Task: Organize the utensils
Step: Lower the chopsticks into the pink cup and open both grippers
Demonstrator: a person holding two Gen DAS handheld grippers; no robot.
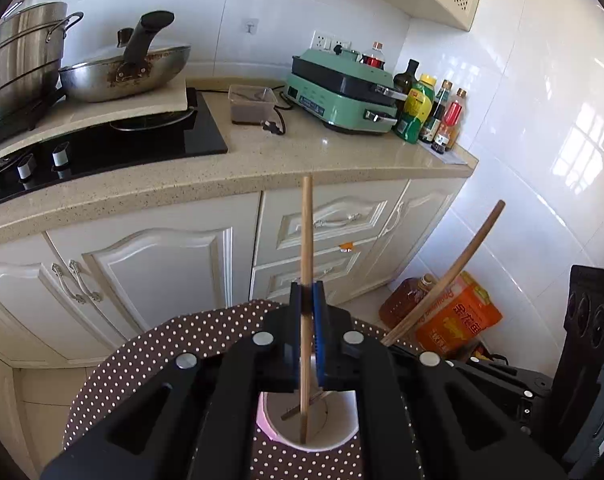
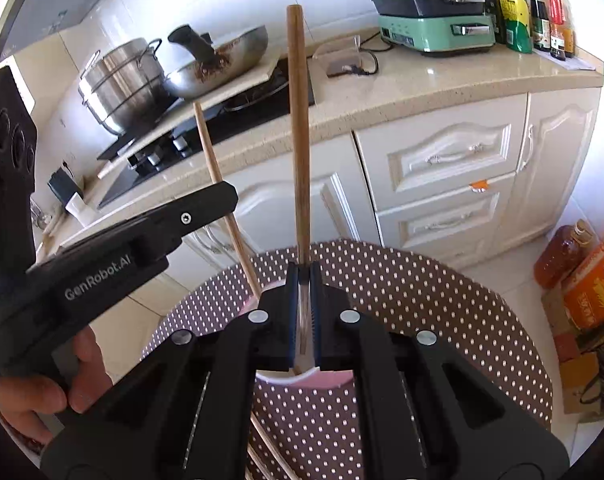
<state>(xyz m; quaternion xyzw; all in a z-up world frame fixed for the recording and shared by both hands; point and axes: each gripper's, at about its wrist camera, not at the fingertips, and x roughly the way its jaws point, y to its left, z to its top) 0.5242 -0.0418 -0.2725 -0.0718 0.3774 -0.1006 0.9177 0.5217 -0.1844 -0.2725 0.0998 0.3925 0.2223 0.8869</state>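
while each gripper's jaws clamp one upright wooden chopstick, the white-and-pink paper cup beneath sits largely hidden behind left gripper and right gripper.

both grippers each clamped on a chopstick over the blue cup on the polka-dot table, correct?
Nearly. The cup is pink and white, not blue, as the left wrist view shows. The left gripper and right gripper each clamp a chopstick over it.
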